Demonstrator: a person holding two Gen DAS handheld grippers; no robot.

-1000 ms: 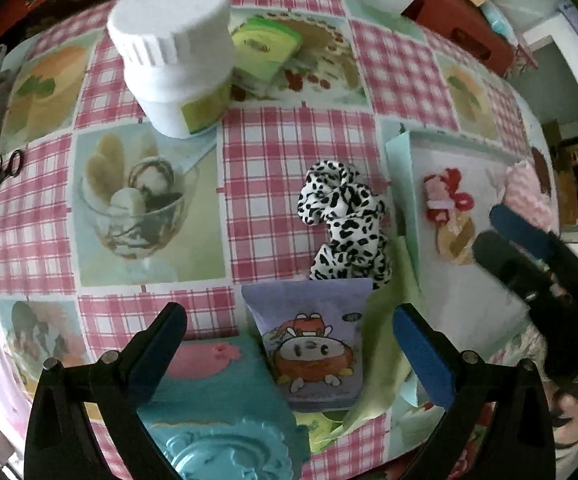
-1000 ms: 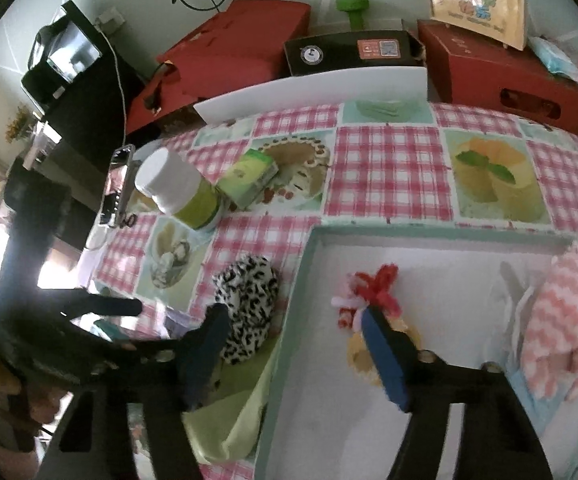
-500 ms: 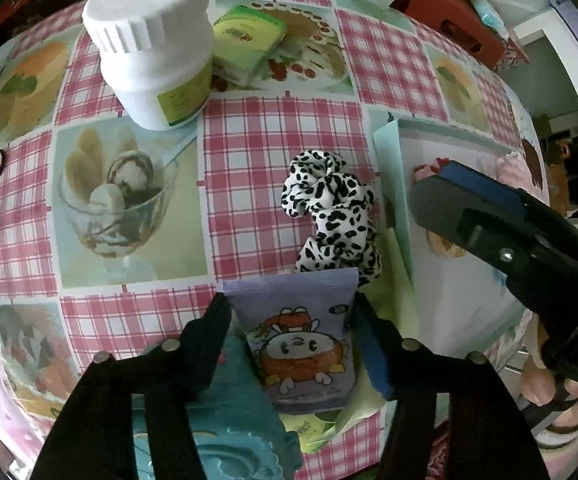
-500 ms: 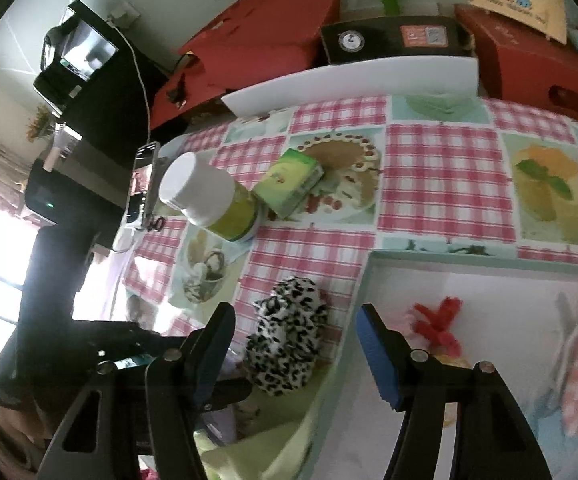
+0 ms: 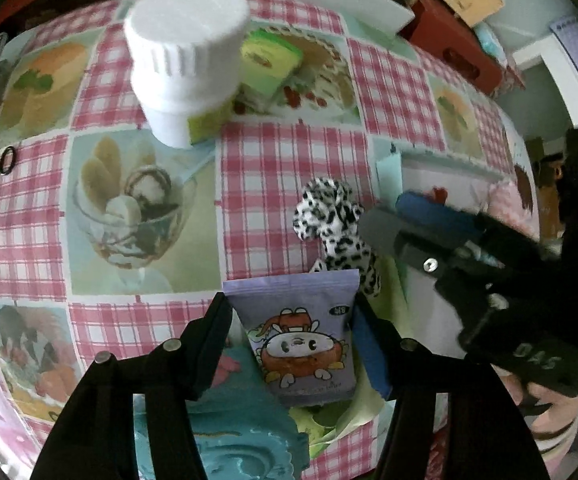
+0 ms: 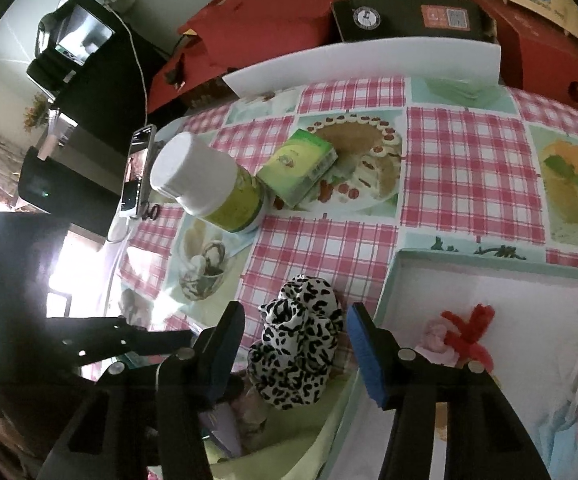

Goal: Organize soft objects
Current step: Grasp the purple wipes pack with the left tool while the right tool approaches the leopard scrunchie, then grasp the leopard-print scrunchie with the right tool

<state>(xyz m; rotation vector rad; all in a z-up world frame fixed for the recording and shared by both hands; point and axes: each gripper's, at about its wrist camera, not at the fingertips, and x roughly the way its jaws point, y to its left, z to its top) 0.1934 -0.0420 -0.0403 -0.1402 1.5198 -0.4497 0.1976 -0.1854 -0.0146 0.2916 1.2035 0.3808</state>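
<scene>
L gripper (image 5: 291, 322) now clamped on the purple cartoon pouch (image 5: 299, 334); 1 s ago its jaws were wide apart, so grasp looks done, lift likely next. Pouch sits at near table edge on a teal cloth (image 5: 245, 432) and light-green cloth (image 5: 341, 412), long axis running away from the L cam, sealed top edge pointing at the leopard scrunchie (image 6: 299, 344).

R gripper (image 6: 295, 334) has swung over from the tray (image 6: 397, 276); fingers apart, straddling the scrunchie, not closed. Scrunchie lies just left of tray wall, elongated roughly along R gripper's fingers. Prob next pick into tray.
</scene>
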